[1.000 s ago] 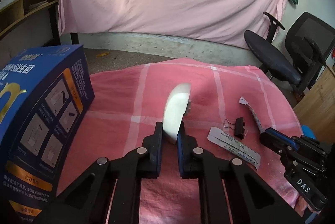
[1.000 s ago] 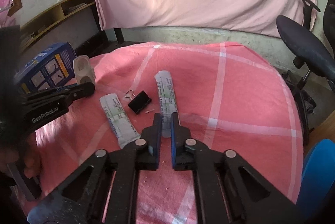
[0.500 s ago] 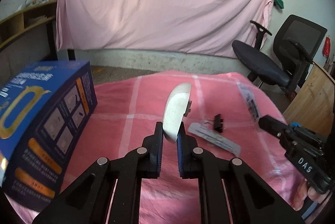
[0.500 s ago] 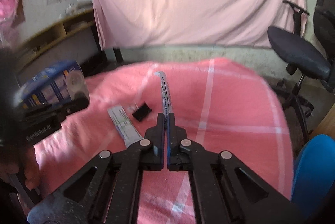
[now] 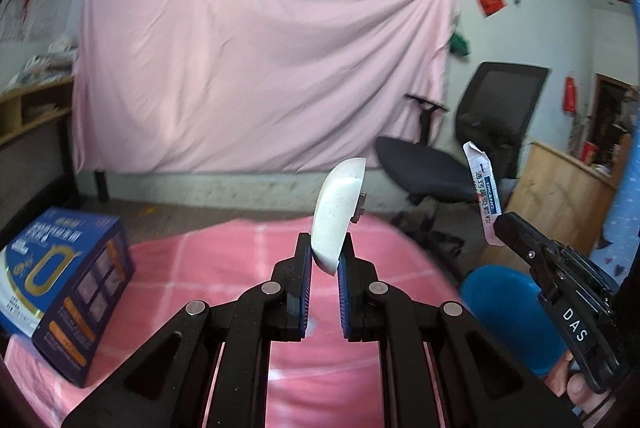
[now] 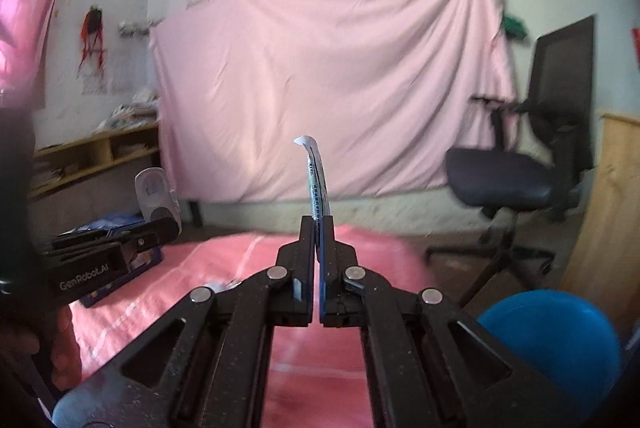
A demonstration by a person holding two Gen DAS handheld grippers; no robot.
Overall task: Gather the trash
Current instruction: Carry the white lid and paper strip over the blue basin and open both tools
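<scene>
A person holds two claws above a counter [image 5: 224, 260] draped in pink checked cloth. At the centre of the left wrist view, the left claw [image 5: 324, 260] is clamped narrow on a white curved plastic piece [image 5: 336, 212] that stands upright over the cloth. At the centre of the right wrist view, the right claw [image 6: 319, 228] pinches a thin printed sachet [image 6: 316, 180] edge-on, its tip curling leftward. A blue carton [image 5: 64, 284] sits at lower left on the cloth. A black office chair [image 6: 532, 164] stands at right before a hung pink sheet [image 5: 256, 68].
</scene>
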